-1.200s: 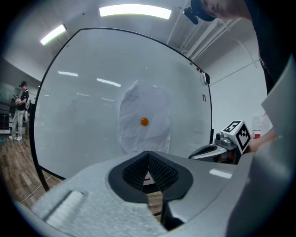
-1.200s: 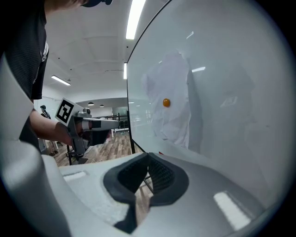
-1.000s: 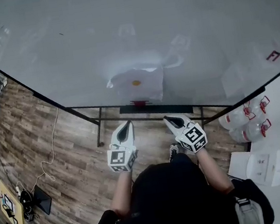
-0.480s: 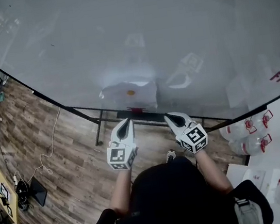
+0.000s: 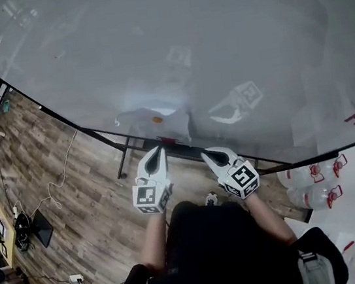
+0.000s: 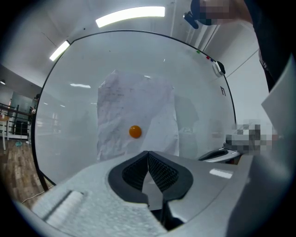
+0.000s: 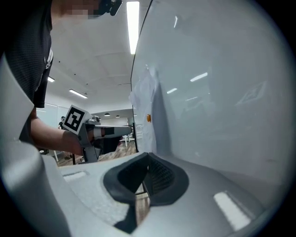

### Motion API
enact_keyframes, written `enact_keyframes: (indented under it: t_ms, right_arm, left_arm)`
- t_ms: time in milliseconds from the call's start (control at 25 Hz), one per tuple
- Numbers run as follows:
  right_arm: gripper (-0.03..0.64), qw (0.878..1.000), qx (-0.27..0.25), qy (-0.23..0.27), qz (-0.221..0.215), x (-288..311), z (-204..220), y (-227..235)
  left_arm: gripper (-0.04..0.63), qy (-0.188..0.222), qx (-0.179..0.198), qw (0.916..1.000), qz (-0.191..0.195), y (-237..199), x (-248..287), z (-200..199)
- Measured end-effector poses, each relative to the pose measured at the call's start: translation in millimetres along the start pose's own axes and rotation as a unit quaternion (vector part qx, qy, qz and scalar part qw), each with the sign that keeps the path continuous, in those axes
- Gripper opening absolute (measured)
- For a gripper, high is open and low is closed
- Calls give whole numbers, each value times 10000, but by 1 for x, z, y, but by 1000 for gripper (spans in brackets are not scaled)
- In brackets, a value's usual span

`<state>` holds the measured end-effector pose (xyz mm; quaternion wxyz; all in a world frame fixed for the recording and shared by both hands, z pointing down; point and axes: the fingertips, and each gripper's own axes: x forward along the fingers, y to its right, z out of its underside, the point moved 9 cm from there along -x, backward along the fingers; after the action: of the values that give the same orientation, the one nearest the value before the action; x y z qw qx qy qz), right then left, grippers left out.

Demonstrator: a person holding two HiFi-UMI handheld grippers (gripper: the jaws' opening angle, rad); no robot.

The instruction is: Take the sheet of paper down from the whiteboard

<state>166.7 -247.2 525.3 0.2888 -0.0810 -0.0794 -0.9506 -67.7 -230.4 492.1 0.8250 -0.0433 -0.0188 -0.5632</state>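
A crumpled white sheet of paper [image 5: 155, 123] hangs low on the whiteboard [image 5: 216, 46], pinned by a small orange magnet [image 5: 157, 119]. In the left gripper view the paper [image 6: 134, 111] fills the middle, and the magnet [image 6: 135, 132] sits just above my left gripper [image 6: 148, 153], whose jaws are shut on nothing. My left gripper [image 5: 157, 150] points at the paper's lower edge, short of the board. My right gripper [image 5: 205, 156] is beside it, also shut and empty. From the right gripper view the paper [image 7: 144, 109] and magnet [image 7: 148, 118] show edge-on, beyond my right gripper [image 7: 148, 155].
The board's pen tray [image 5: 177, 146] with a red item runs under the paper, on a black frame leg [image 5: 122, 163]. Water jugs [image 5: 313, 184] stand at the right on the wood floor [image 5: 75, 206]. A cable [image 5: 61, 182] trails on the left.
Both grippers have moved closer to the board's lower edge and the paper, the right one also shifting left. The head view has swung, so the board sits more to the left. Jaws stayed shut.
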Motion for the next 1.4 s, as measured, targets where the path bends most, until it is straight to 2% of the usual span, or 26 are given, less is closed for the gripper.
enact_keyframes:
  t_ms: [320,600,800,1040,1400]
  right_arm:
    - [3,9999,-71,77,-121,12,-10,2]
    - [3,9997,-232,111,32,24,-29,-1]
    - [8,9986,-368,233,310,30,-37,2]
    - [40,9977,-462,164,473,39,-37,-5]
    - [43,9973,-486,247,488,52,-44,3]
  left_arm:
    - [12,40,-15,10000,4,-1,6,-6]
    - [12,167,-45,9996,231,-18,17,-12]
    - [12,264,-83,9987,427,-31,26,-9]
    - [12,403,-150,9976,551,-48,35,-3]
    - [15,770,22,9964,344,-56,46,-18]
